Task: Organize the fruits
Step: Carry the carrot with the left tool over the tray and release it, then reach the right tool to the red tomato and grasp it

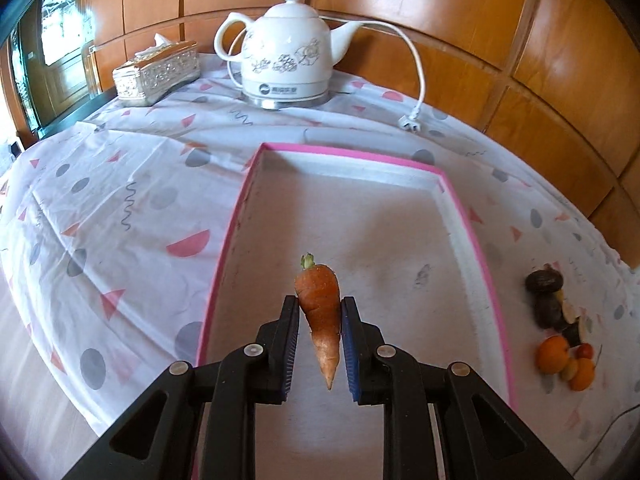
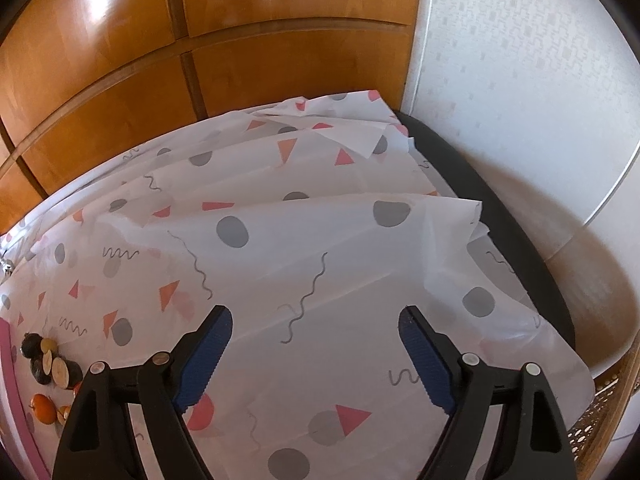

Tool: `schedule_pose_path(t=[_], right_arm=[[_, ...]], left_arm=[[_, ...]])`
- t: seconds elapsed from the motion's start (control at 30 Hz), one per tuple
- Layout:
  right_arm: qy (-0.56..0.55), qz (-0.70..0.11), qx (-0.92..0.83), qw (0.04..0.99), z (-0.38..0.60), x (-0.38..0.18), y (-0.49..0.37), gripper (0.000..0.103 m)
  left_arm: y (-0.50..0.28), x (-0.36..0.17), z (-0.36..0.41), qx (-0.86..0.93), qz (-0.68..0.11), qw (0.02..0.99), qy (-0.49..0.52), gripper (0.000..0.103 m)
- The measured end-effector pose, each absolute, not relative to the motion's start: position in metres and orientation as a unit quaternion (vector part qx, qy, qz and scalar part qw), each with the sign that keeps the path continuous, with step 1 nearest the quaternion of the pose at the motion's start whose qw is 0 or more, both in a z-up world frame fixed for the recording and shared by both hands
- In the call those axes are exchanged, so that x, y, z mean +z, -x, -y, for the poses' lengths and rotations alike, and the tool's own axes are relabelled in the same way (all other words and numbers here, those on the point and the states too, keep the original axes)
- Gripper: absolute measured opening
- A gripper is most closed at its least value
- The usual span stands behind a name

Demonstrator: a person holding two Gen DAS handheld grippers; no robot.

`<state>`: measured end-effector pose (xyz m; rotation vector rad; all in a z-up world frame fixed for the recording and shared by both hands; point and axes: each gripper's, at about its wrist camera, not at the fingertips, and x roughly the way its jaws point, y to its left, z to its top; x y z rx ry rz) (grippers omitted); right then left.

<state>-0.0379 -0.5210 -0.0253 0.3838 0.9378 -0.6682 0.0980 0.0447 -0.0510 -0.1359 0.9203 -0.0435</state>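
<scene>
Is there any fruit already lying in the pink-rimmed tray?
No. The tray is bare inside; the left gripper holds a carrot above it, and the fruit pile sits on the tablecloth beside it.

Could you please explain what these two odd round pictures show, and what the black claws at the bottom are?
Each picture comes from a camera on a hand-held gripper, looking along its black jaws. The left gripper is shut on a small carrot, above a pink-rimmed tray. The right gripper is open and holds nothing, over the patterned tablecloth. Right of the tray lies a small pile of fruit, dark and orange pieces. At the back stand a white electric kettle and a tissue box.
</scene>
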Motion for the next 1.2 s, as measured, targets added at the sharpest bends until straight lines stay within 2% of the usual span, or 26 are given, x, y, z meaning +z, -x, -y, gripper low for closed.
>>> schedule_pose_path(t=[0.07, 0.17, 0.33, 0.4, 0.47, 0.5, 0.57, 0.77, 0.97, 1.2], right_arm=[[-0.179, -0.441, -0.305, 0.825, 0.518, -0.025, 0.036, 0.087], [-0.175, -0.441, -0.287, 0.832, 0.512, -0.026, 0.033, 0.087], [-0.164, -0.449, -0.251, 0.841, 0.499, -0.028, 0.025, 0.081], [-0.161, -0.454, -0.236, 0.844, 0.494, -0.029, 0.022, 0.080], [-0.165, -0.459, -0.212, 0.847, 0.489, -0.031, 0.020, 0.071], [-0.165, -0.463, -0.200, 0.848, 0.486, -0.032, 0.018, 0.069], [-0.163, -0.469, -0.178, 0.849, 0.477, -0.034, 0.016, 0.059], [-0.145, -0.493, -0.081, 0.854, 0.430, -0.038, 0.003, 0.043], [-0.156, -0.514, -0.017, 0.843, 0.387, -0.048, -0.017, 0.040], [-0.203, -0.528, 0.010, 0.825, 0.362, -0.068, -0.042, 0.040]], left_arm=[[-0.095, -0.052, -0.049, -0.018, -0.442, 0.894, 0.071, 0.022], [-0.094, -0.051, -0.052, -0.014, -0.440, 0.894, 0.080, 0.039], [-0.082, -0.047, -0.058, -0.012, -0.436, 0.896, 0.085, 0.042], [-0.077, -0.045, -0.061, -0.013, -0.435, 0.896, 0.090, 0.050], [-0.072, -0.043, -0.064, -0.013, -0.431, 0.897, 0.093, 0.055], [-0.068, -0.041, -0.065, -0.013, -0.428, 0.899, 0.092, 0.056], [-0.063, -0.038, -0.067, -0.014, -0.424, 0.901, 0.087, 0.058], [-0.052, -0.031, -0.074, -0.015, -0.413, 0.906, 0.089, 0.063], [-0.045, -0.026, -0.084, -0.016, -0.407, 0.908, 0.102, 0.064], [-0.036, -0.022, -0.101, -0.004, -0.399, 0.909, 0.122, 0.071]])
